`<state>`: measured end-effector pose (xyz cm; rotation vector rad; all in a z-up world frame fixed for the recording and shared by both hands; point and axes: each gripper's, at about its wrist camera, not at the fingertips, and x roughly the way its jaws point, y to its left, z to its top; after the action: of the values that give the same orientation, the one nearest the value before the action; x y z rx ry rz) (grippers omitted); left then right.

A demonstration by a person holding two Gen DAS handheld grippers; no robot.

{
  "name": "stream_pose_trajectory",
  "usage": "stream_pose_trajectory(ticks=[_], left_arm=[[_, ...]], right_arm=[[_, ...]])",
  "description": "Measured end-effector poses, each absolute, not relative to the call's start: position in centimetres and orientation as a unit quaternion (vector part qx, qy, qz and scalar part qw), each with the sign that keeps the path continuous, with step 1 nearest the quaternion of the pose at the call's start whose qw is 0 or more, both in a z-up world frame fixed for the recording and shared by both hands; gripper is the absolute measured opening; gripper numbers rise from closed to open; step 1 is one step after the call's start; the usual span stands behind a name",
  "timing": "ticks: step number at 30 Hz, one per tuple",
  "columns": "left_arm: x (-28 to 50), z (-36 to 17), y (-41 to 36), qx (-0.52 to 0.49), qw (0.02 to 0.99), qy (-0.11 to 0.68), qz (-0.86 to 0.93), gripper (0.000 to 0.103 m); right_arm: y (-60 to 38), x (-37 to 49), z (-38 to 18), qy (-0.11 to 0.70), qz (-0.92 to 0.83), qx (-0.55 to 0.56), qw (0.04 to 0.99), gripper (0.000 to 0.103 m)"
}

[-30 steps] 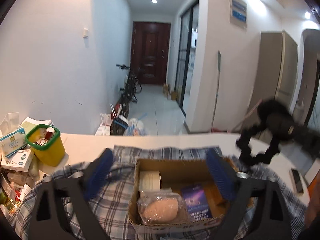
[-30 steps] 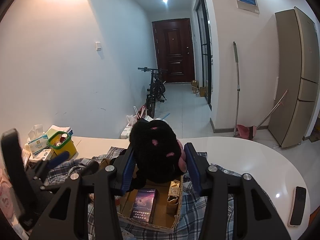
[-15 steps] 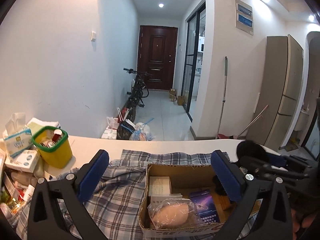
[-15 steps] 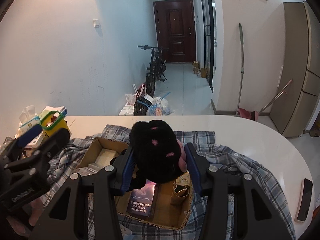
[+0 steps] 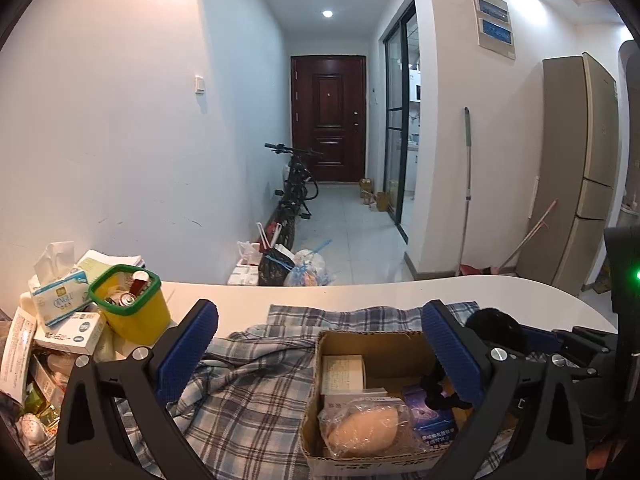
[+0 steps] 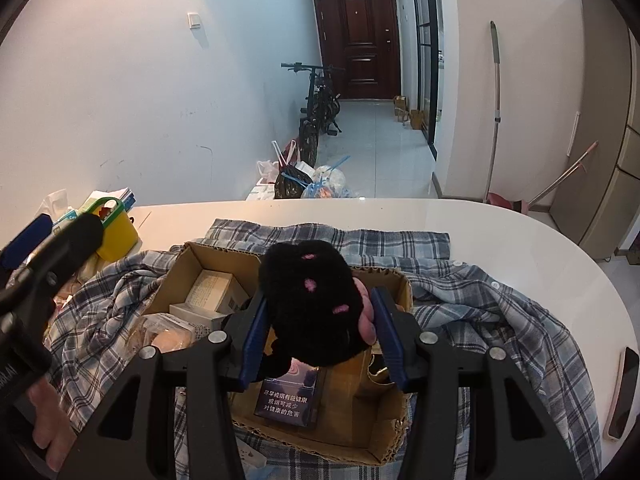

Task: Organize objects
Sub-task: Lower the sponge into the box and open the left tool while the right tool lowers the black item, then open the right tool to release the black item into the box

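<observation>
My right gripper (image 6: 319, 298) is shut on a black furry toy (image 6: 304, 280) with pink spots. It hangs just above the right half of an open cardboard box (image 6: 208, 250). In the left wrist view the toy (image 5: 494, 326) shows behind my right-hand finger, with a black beaded stalk dangling into the box (image 5: 360, 336). Inside lie white cartons (image 5: 342, 368), a bagged bun (image 5: 364, 426) and a dark blue pack (image 6: 286, 400). My left gripper (image 5: 318, 308) is open above the box's near left side, with nothing between its pads.
The box rests on a crumpled plaid shirt (image 5: 240, 400) on a white rounded table (image 6: 520, 232). A yellow bin (image 5: 132, 312) with a green rim, tissue boxes (image 5: 56, 296) and clutter crowd the left end. A phone (image 6: 622, 392) lies near the right edge.
My right gripper has sunk with the furry toy, from well above the table to just over the box. The left gripper has tilted up slightly and stays open.
</observation>
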<state>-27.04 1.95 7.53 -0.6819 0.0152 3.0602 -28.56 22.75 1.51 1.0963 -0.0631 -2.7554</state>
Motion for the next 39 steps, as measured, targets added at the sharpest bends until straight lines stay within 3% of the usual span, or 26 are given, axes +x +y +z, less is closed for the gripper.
stream_pose_trajectory(ticks=[5,7,9,14,21,24,27,37,39], left_arm=[[-27.0,7.5,1.7,-0.22,0.005,0.0,0.976,0.103],[-27.0,7.6,1.7,-0.219,0.005,0.002,0.976,0.103],[-27.0,7.6,1.6,-0.218,0.003,0.002,0.976,0.103],[-26.6,8.1,1.4,-0.215,-0.005,-0.002,0.977,0.103],[-23.9,11.0,0.6,-0.17,-0.002,-0.02,0.985,0.103],[-22.8,12.3,-0.1,-0.153,-0.002,-0.027,0.988,0.103],[-21.4,13.6,-0.5,-0.13,-0.011,-0.028,0.991,0.103],[-13.9,18.2,-1.4,-0.029,-0.01,-0.057,0.998,0.103],[-12.9,18.7,-1.8,-0.017,-0.018,-0.067,0.997,0.103]], right_arm=[[22.4,-28.6,1.3,-0.016,-0.925,0.369,0.087,0.049],[22.3,-28.5,1.3,-0.014,-0.925,0.369,0.089,0.053],[22.4,-28.4,1.5,-0.017,-0.925,0.368,0.09,0.065],[22.6,-27.8,2.5,-0.015,-0.933,0.349,0.083,0.072],[23.0,-27.0,4.1,-0.022,-0.94,0.33,0.089,0.073],[23.6,-26.0,5.3,-0.04,-0.951,0.298,0.071,0.075],[23.8,-24.7,6.9,-0.04,-0.961,0.263,0.069,0.087],[24.3,-19.3,12.5,-0.052,-0.979,0.176,0.094,0.091],[24.4,-17.9,13.5,-0.054,-0.982,0.153,0.096,0.101]])
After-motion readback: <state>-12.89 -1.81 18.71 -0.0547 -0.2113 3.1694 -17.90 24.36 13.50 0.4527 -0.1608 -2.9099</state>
